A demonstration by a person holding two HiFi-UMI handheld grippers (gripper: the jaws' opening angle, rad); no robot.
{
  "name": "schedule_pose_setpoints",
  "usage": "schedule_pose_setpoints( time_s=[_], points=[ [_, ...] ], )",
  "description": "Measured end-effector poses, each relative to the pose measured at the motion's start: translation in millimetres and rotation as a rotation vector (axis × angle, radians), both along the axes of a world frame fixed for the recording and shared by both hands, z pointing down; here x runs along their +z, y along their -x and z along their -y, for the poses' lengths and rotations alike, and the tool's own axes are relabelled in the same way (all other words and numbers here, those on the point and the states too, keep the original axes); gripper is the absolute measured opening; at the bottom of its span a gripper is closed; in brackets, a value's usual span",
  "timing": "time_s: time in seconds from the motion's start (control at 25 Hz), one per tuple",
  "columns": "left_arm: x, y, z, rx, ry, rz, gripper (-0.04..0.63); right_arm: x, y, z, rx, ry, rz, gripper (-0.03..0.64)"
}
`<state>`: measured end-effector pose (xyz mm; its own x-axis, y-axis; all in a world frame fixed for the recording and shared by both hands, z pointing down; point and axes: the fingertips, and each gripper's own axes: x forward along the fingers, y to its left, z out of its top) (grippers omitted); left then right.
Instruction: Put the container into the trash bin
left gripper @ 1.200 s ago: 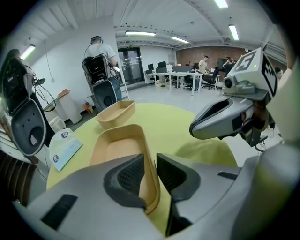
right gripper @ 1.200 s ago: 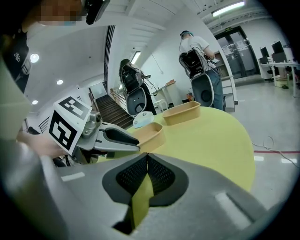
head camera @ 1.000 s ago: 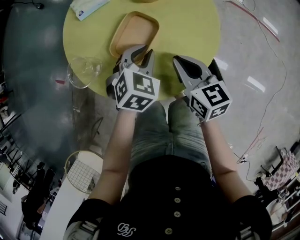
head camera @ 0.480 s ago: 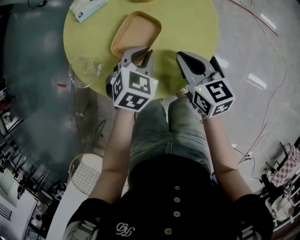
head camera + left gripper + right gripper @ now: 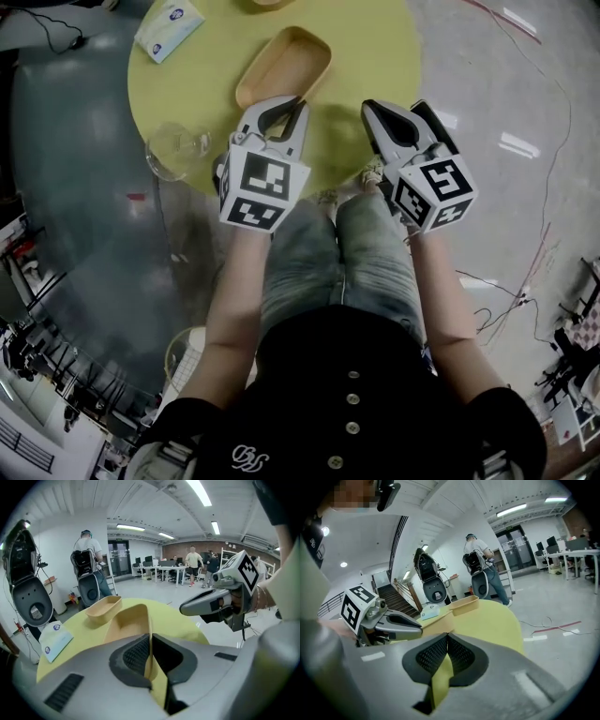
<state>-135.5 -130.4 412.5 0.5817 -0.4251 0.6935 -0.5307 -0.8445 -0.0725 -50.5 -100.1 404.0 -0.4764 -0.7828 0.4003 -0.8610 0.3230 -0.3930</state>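
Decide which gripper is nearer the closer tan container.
Left. The left gripper pinches the near rim of the container; the right gripper is shut, apart to its right.

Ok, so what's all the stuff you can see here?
table: one, yellow, round, in front of the person
near container: one, tan, table's near side
far container: one, tan, farther back on table
tissue pack: one, white and blue, table's far left
clear cup: one, see-through, table's left edge
wire basket: one, pale, on the floor
red cable: one, floor at right
left gripper: grey, shut on near container's rim
right gripper: grey, shut, empty
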Motion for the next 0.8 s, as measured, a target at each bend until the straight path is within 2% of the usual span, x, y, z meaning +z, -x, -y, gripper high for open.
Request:
schedule_pose_setpoints(
  time_s=[0.28, 0.48, 0.8],
  points=[
    [-22.3, -14.5, -13.0, 0.110, -0.058, -0.043, 0.026, -15.4, -17.7, -20.5, 0.137, -0.042, -0.012, 0.005],
    [-27.4, -31.2, -30.2, 0.205, -0.065, -0.049, 0.026, -17.7, -38.5, -42.6, 0.246, -0.039, -0.005, 0.005],
    [-44.4, -92.1, -59.6, 0.383, -0.076, -0.114, 0.026, -33.2, -98.7, -87.8, 0.430, -0.052, -0.029, 0.005]
  ],
)
